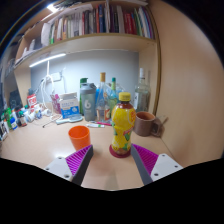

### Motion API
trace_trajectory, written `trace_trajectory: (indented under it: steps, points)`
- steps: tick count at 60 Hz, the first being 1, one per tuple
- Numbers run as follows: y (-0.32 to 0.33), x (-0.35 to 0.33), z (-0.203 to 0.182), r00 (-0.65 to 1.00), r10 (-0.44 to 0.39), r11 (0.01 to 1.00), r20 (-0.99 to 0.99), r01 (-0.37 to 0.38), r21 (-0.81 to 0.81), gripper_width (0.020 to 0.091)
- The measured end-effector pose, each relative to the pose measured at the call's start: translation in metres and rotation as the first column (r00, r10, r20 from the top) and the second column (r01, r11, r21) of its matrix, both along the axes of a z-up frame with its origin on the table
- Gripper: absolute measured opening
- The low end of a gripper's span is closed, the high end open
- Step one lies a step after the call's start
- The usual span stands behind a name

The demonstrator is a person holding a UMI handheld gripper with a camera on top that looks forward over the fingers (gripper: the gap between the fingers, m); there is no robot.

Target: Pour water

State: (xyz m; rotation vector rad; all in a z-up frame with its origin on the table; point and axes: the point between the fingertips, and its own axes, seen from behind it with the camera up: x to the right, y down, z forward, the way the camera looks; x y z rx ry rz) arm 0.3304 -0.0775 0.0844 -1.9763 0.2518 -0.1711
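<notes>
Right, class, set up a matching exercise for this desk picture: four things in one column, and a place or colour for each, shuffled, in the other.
Things:
1. juice bottle
2. orange cup
3. brown mug
4. bookshelf

Descriptions:
A. high on the wall, full of books
B. standing between the open jaws of the gripper, gaps either side
C. to the right of the bottle
D. on the desk, just beyond the left finger

Pairs: 1-B, 2-D, 3-C, 4-A
</notes>
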Motion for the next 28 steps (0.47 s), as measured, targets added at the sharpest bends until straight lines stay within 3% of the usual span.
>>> trace_trajectory:
  steps: [10,28]
  points:
    - [-0.066,-0.034,0.051,0.999,-0.031,0.999,0.034,0.03,0.009,0.0845]
    - [-0.178,-0.127,0.137,0.998,0.01,0.999,0.063,-0.012,0.038,0.0841]
